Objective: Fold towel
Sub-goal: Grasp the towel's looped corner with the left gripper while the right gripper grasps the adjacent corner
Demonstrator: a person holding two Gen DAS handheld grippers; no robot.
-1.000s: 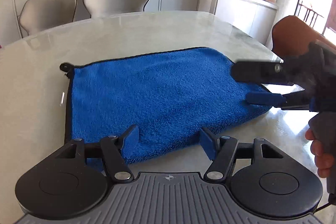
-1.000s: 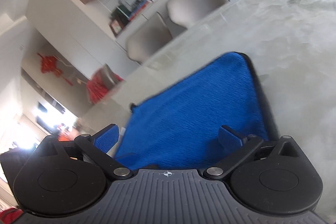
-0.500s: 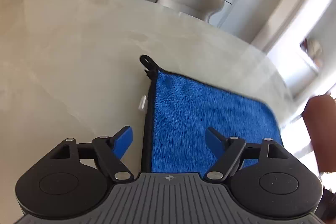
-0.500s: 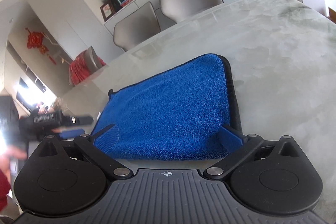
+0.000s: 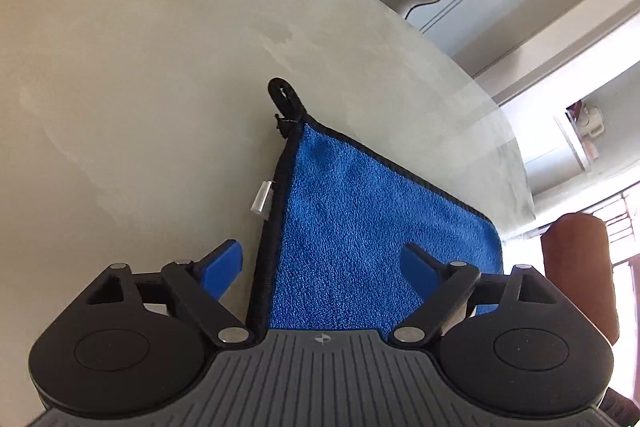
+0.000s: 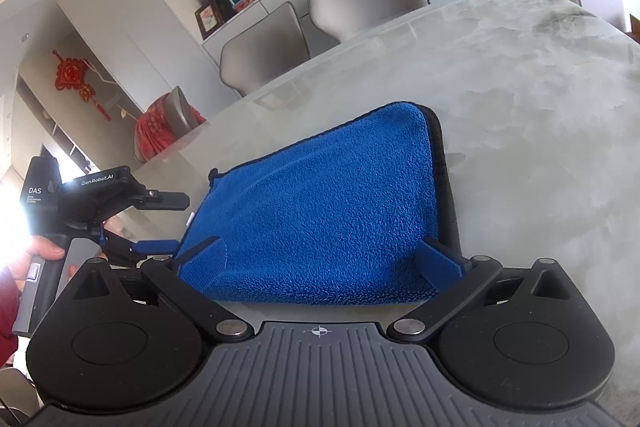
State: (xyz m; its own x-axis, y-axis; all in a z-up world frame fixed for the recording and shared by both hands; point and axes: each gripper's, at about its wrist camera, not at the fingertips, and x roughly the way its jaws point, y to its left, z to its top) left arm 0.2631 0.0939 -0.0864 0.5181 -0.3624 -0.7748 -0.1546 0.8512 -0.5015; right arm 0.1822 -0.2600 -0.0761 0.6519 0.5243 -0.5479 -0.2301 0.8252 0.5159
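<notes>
Legible writing appears only in the right wrist view: the black body of the left gripper (image 6: 160, 223) carries "GenRobot.AI" in white along its top and "DAS" on its rear block, with smaller lines beneath too fine to read. A hand (image 6: 44, 251) wraps the grey handle of that gripper at the far left of the view, holding it low and roughly level, its blue-padded fingers pointing toward the left edge of the blue terry-cloth towel with black piping (image 6: 320, 211). The towel lies flat on the pale marbled tabletop (image 6: 520, 99), already doubled over, with a thick rounded fold along its near side. The right gripper (image 6: 320, 255) faces this near fold, its jaws spread wide, with a blue pad over each end of the fold; whether the pads touch the cloth cannot be told. In the left wrist view, the left gripper (image 5: 320, 263) also has its jaws wide apart and grips nothing: the towel (image 5: 360, 227) and its black-piped edge run between them. A small black hanging loop (image 5: 285, 98) projects from the far corner, and a small white care tag (image 5: 262, 198) sticks out along the piped edge.
</notes>
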